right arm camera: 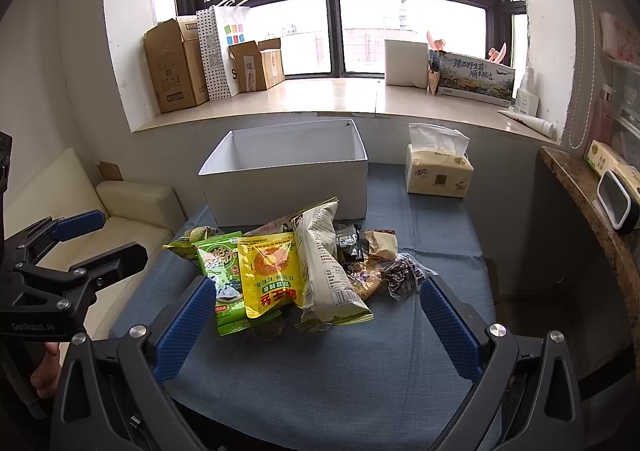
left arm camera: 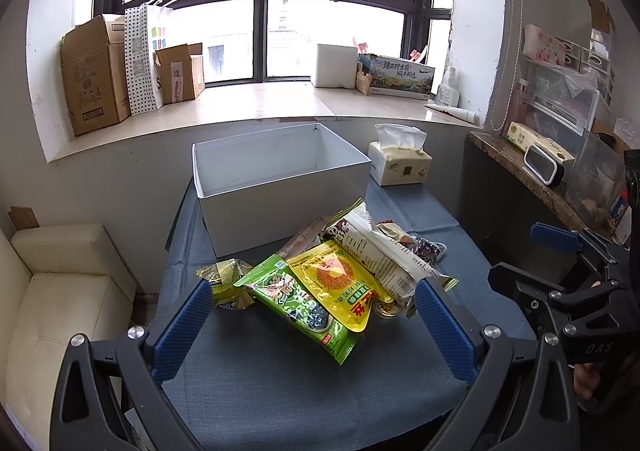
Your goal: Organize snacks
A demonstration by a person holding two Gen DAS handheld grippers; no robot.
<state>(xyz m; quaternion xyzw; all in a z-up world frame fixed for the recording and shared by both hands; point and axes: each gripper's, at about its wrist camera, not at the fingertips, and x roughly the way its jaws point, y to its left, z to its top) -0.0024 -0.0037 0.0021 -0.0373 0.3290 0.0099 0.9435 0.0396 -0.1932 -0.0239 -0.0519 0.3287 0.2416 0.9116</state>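
Snacks [left arm camera: 340, 275] lie heaped on the blue-covered table [left arm camera: 300, 391], in front of the empty white box [left arm camera: 280, 179] that stands toward the window; nothing is in the box yet. Left gripper [left arm camera: 314, 325] hovers low at the near edge of the heap, fingers spread wide and holding nothing, with the green packet [left arm camera: 296, 303] and yellow packet [left arm camera: 340, 283] lying directly ahead between them. Both packets run lengthwise from the box side toward the gripper, the green one slanting to the right at its near end. Right gripper [right arm camera: 320, 325] is likewise spread and empty, facing the same heap from the near side; the tall white packet [right arm camera: 328, 271] lies along its line of sight, near end toward the fingers, with dark wrapped pieces [right arm camera: 404, 275] just to its right. Judgement: both grippers are about equally near; the left is better placed for the green and yellow packets, the right for the white one. Tissue pack [right arm camera: 438, 171] stands beside the box, well apart from the heap.
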